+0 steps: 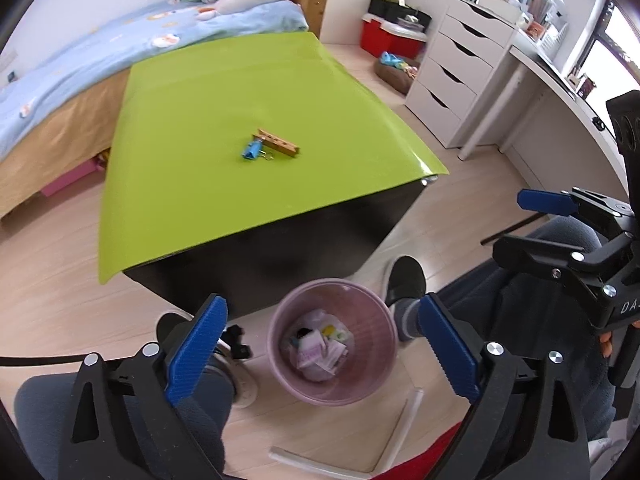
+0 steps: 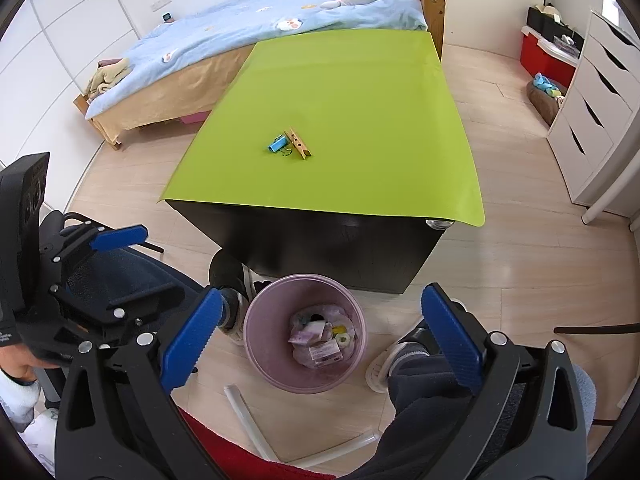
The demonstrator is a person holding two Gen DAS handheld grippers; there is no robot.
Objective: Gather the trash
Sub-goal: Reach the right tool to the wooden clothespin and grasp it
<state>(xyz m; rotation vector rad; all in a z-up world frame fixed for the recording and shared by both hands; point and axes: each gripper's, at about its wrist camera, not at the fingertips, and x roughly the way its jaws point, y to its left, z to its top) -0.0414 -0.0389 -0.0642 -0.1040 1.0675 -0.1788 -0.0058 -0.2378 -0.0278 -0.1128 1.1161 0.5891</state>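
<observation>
Both the left gripper (image 1: 322, 354) and right gripper (image 2: 320, 336) gape wide, empty, above the pink bin (image 1: 376, 376) of trash (image 2: 322, 344); 2 items, blue clip (image 2: 276, 145) touching wooden piece (image 2: 298, 143), lie on the green table (image 2: 340, 100).

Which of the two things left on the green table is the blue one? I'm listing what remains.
The binder clip is blue. It lies against the wooden piece, which is tan with a row of holes. Both sit mid-table.
</observation>
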